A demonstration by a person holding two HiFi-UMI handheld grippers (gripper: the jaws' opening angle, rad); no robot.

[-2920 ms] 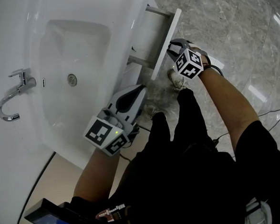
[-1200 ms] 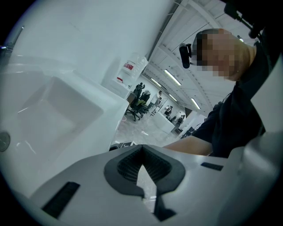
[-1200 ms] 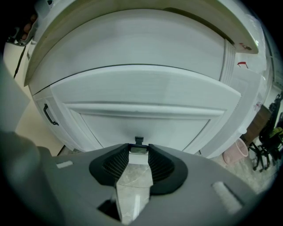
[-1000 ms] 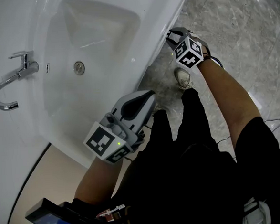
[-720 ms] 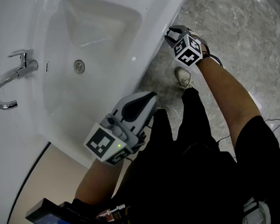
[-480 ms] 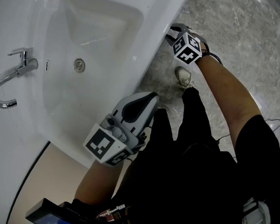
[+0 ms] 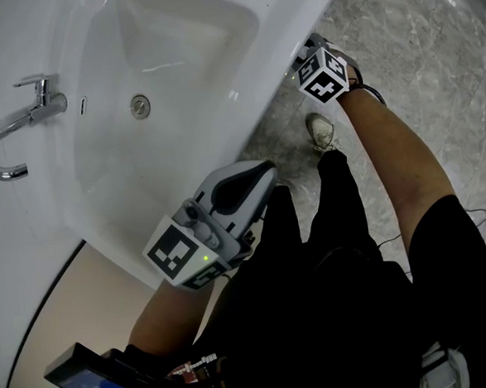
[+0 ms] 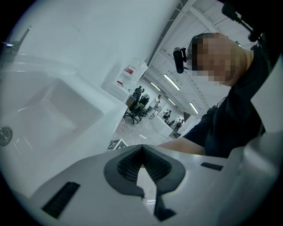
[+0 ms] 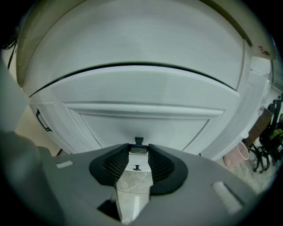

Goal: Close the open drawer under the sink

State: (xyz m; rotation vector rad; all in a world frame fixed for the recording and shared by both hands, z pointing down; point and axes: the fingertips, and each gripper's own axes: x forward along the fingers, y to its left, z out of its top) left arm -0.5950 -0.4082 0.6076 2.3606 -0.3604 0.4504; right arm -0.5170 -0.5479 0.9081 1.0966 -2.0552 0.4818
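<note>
Sink hides drawer overhead, right gripper view, seemingly shut, left tongs closed, right tongs open

No readable text anywhere (the distant red label is too small to read)

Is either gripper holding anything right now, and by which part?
Nothing is held. The right gripper has its jaws apart and empty, facing the flat white drawer front below the white ceramic sink. The left gripper is shut on nothing.
</note>
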